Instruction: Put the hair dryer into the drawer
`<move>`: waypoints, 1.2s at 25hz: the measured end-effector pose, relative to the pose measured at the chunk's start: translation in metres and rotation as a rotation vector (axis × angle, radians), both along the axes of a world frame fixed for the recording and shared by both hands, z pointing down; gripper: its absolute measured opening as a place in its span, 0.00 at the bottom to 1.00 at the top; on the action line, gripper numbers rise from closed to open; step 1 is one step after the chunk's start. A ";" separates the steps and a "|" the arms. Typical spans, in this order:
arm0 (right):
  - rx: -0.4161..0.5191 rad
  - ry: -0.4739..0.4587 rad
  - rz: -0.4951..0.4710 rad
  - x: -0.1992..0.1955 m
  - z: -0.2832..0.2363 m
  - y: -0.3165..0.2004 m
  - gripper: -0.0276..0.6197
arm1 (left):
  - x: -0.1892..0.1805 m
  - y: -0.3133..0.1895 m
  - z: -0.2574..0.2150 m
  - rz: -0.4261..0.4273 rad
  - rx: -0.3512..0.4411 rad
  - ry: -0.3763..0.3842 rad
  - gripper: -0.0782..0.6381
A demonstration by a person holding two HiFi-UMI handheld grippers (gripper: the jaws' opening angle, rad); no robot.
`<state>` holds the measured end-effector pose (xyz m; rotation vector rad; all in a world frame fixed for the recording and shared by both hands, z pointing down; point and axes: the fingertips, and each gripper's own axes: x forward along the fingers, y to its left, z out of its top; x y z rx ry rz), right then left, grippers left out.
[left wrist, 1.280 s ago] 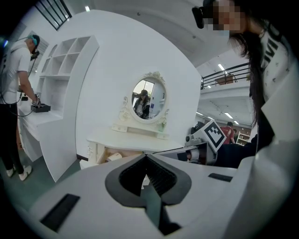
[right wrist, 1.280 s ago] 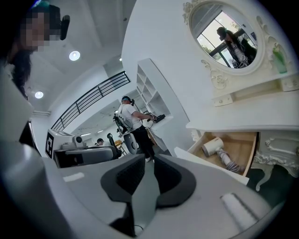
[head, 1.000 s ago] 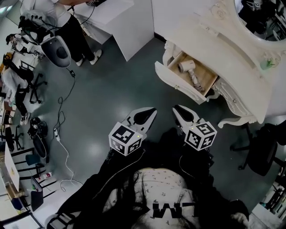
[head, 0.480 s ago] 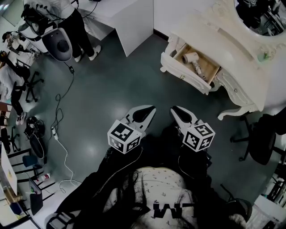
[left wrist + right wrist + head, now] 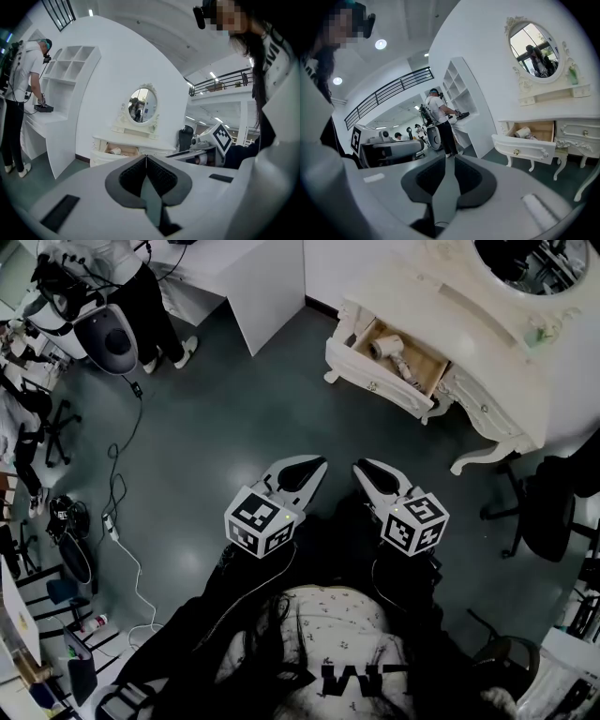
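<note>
The white hair dryer (image 5: pixel 388 347) lies inside the open, wood-lined drawer (image 5: pixel 375 383) of the ornate white dressing table (image 5: pixel 487 352), at the left end of the drawer as the right gripper view shows it. The drawer stands pulled out over the dark grey-green floor (image 5: pixel 234 427). An oval mirror (image 5: pixel 521 259) rises above the dressing table. Both grippers hang side by side, well apart from the drawer. The left gripper (image 5: pixel 317 465) is clenched, its jaws meeting at the tips with nothing between them. The right gripper (image 5: pixel 362 468) is likewise clenched and empty.
</note>
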<state>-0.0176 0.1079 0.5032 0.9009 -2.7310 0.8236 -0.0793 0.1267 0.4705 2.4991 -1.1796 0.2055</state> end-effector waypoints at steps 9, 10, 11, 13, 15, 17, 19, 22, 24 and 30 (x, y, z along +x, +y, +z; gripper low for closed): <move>0.015 0.008 0.016 0.010 0.007 0.000 0.15 | 0.014 -0.004 0.008 0.044 0.009 -0.013 0.09; 0.016 0.008 0.018 0.011 0.008 0.000 0.15 | 0.014 -0.005 0.008 0.048 0.011 -0.014 0.09; 0.017 0.007 0.020 0.012 0.008 0.000 0.15 | 0.016 -0.005 0.009 0.052 0.012 -0.016 0.09; 0.014 0.004 0.026 0.016 0.010 -0.001 0.15 | 0.021 -0.006 0.011 0.061 0.011 -0.018 0.09; 0.009 0.003 0.032 0.020 0.011 -0.001 0.15 | 0.026 -0.007 0.012 0.069 0.006 -0.018 0.09; 0.007 0.004 0.034 0.021 0.011 0.000 0.15 | 0.028 -0.005 0.012 0.077 0.004 -0.017 0.09; 0.009 0.005 0.034 0.016 0.009 0.005 0.15 | 0.024 -0.001 0.010 0.081 0.004 -0.015 0.09; 0.012 0.007 0.031 0.006 0.006 0.012 0.15 | 0.016 0.006 0.009 0.083 0.004 -0.012 0.09; 0.010 0.008 0.028 0.005 0.006 0.012 0.15 | 0.016 0.006 0.009 0.086 0.003 -0.012 0.09; 0.012 0.016 0.015 0.005 0.004 0.011 0.15 | 0.020 0.005 0.007 0.085 0.008 -0.005 0.09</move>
